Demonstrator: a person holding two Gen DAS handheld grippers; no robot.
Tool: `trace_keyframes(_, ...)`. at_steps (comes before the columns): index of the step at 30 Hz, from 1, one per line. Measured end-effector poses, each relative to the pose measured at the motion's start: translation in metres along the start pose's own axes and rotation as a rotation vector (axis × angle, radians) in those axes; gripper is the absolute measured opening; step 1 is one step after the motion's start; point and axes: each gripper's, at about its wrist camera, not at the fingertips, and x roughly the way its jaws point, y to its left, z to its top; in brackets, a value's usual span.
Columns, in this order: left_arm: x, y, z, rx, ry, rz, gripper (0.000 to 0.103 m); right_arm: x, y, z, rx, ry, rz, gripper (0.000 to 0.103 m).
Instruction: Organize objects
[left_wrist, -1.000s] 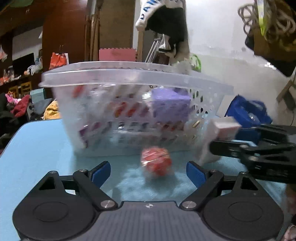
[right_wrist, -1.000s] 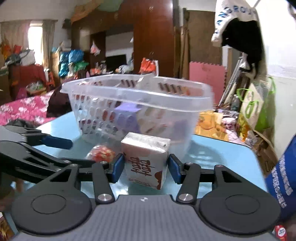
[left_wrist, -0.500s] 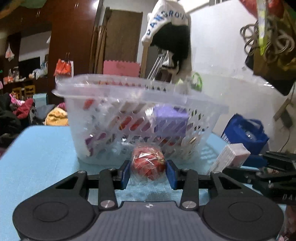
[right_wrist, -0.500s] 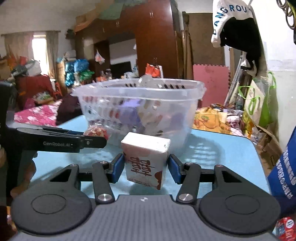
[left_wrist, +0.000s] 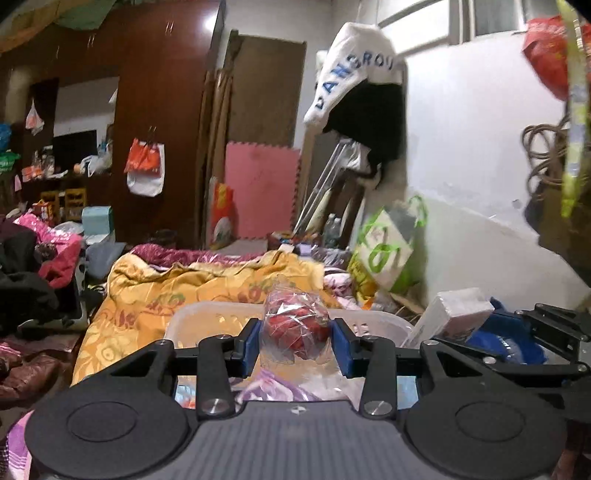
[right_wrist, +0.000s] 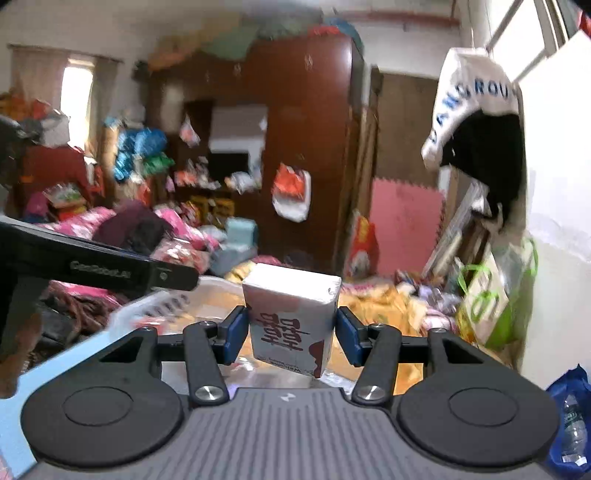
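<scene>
Two grips: left gripper (left_wrist: 295, 341) pinches crinkly wrapped red ball (left_wrist: 295, 332), likely slippery; right gripper (right_wrist: 291, 332) clamps stiff carton (right_wrist: 291, 317) mid-sides, above basket (left_wrist: 207, 314).

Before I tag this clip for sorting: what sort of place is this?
Most likely a cluttered bedroom or living space in a home: a dark wooden wardrobe, an orange floral quilt and clothing hung on the wall. A plastic basket sits below the grippers.

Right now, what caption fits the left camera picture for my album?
Left tool holds a red plastic-wrapped ball above the clear plastic basket.
</scene>
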Motion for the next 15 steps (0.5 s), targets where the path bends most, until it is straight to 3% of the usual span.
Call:
trace_keyframes(3, 0.009, 0.008, -0.001, -0.028, 0.028, -0.018, 0.046, 0.017, 0.0, -0.001, -0.013, 0.027, -0.014, 0.057)
trace_keyframes(4, 0.012, 0.01, -0.002, -0.036, 0.029, -0.023, 0.052, 0.018, -0.003, -0.003, -0.013, 0.021, -0.016, 0.058)
trace_keyframes(5, 0.014, 0.011, -0.003, -0.033, 0.029, -0.022, 0.072, 0.019, -0.004, -0.005, -0.011, 0.012, -0.014, 0.062)
trace_keyframes(6, 0.017, 0.012, -0.004, -0.032, 0.028, -0.006, 0.083, 0.02, -0.007, -0.007, -0.007, 0.012, -0.014, 0.085)
trace_keyframes(7, 0.017, 0.011, -0.004, -0.028, 0.02, 0.018, 0.096, 0.021, -0.007, -0.009, -0.006, 0.019, -0.021, 0.101)
trace_keyframes(10, 0.007, 0.011, -0.01, 0.007, -0.034, 0.05, 0.099, 0.009, -0.006, -0.017, -0.027, 0.021, -0.015, 0.102)
trace_keyframes(13, -0.012, 0.018, -0.014, -0.007, -0.07, 0.011, 0.101, -0.003, -0.01, -0.018, 0.0, 0.077, 0.024, 0.103)
trace_keyframes(15, -0.027, 0.021, -0.018, -0.011, -0.098, -0.004, 0.101, -0.016, -0.008, -0.02, -0.014, 0.07, 0.025, 0.103)
